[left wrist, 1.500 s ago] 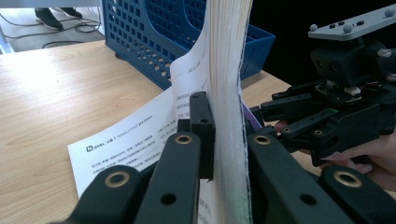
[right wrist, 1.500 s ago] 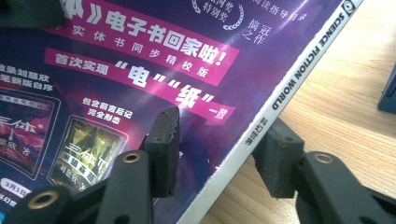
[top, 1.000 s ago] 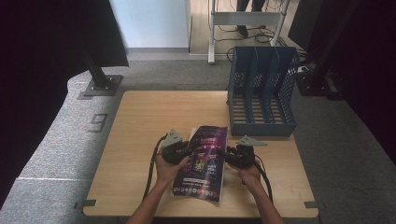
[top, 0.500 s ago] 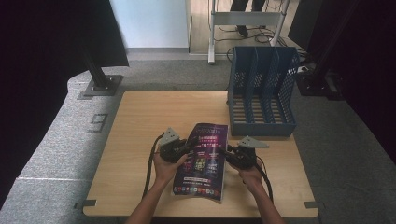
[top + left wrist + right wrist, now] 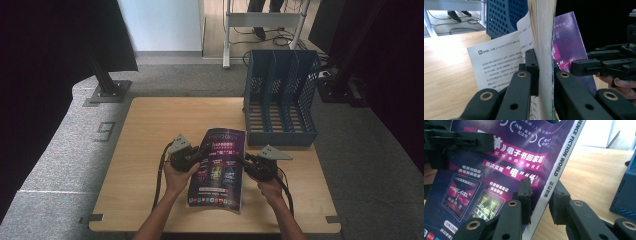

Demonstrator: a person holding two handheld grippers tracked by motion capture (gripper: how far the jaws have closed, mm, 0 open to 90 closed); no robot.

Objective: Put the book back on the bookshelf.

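Note:
A purple-covered magazine (image 5: 220, 165) is held up off the wooden table (image 5: 160, 125) between both hands. My left gripper (image 5: 204, 151) is shut on its open page edge; in the left gripper view the pads (image 5: 531, 72) squeeze the block of pages (image 5: 544, 30), and one white printed page fans loose. My right gripper (image 5: 246, 162) is at the spine side. Its jaws have just been closing, and the spine (image 5: 554, 173) runs between them with a small gap at the right pad (image 5: 557, 205). The right gripper's (image 5: 540, 195) left pad lies by the cover (image 5: 499, 157).
A blue slotted file rack (image 5: 282, 95) stands at the table's back right, close beyond the magazine's top. Bare tabletop lies to the left and behind. Grey carpet and a black stand base (image 5: 107, 92) surround the table.
Little differs: the magazine and both hands stay in nearly the same spot over the table's front middle.

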